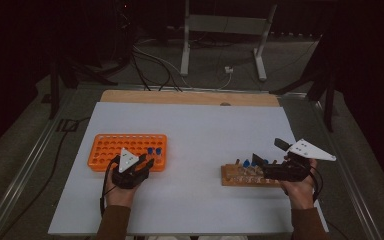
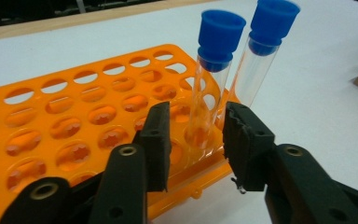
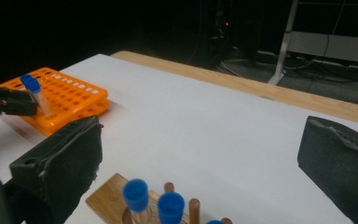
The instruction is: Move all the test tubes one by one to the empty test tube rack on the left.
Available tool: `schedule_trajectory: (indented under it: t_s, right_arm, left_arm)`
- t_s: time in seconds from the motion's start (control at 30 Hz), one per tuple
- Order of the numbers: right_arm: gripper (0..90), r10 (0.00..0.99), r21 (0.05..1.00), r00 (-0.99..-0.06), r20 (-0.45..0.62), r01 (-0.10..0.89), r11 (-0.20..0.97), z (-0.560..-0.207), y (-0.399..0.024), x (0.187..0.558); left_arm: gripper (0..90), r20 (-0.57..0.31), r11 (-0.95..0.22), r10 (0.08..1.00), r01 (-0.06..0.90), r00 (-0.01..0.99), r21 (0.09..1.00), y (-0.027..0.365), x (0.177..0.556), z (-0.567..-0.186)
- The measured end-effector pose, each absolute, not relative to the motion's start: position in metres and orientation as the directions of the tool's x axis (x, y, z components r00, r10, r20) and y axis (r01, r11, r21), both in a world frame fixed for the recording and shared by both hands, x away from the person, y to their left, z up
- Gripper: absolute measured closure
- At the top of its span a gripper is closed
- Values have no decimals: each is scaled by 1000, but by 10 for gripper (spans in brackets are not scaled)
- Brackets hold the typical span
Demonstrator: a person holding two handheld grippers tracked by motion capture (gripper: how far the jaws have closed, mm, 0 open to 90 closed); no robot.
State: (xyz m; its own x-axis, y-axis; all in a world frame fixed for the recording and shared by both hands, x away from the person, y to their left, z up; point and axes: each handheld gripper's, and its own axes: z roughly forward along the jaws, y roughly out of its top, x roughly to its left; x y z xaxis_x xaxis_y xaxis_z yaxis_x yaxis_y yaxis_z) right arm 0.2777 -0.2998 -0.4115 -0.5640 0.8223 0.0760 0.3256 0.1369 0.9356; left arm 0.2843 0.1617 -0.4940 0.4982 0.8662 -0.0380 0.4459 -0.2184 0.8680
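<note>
Two grippers at two tube racks

The left gripper [image 2: 196, 140] stands at the near corner of the orange rack [image 2: 74, 126], its jaws apart on either side of a blue-capped tube [image 2: 212, 84] seated in a hole, pads not pressing it; a second tube [image 2: 261, 60] stands just behind. The right gripper [image 3: 200, 154] hangs wide open above the wooden rack [image 3: 109, 200], whose capped tubes [image 3: 156, 200] sit just below its jaws.

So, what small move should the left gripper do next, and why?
Probably draw the left gripper back and up, away from the orange rack. The blue-capped tube already stands in a hole, and the jaws are apart, not pressing it.
</note>
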Motion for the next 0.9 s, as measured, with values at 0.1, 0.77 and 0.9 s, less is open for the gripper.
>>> schedule_trajectory:
  t_s: [0.1, 0.77, 0.9]
  right_arm:
    - [0, 824, 934, -560, 81, 331, 134, -413, -302, 278]
    - [281, 788, 897, -608, 96, 396, 197, -441, -330, 277]
    - [450, 766, 888, -637, 87, 398, 231, -446, -331, 276]
  left_arm:
    - [551, -86, -176, 857, 446, 508, 878, 167, 282, -491]
    - [13, -105, -105, 876, 398, 472, 911, 184, 268, -465]
    - [13, -119, -84, 880, 397, 459, 914, 191, 267, -463]
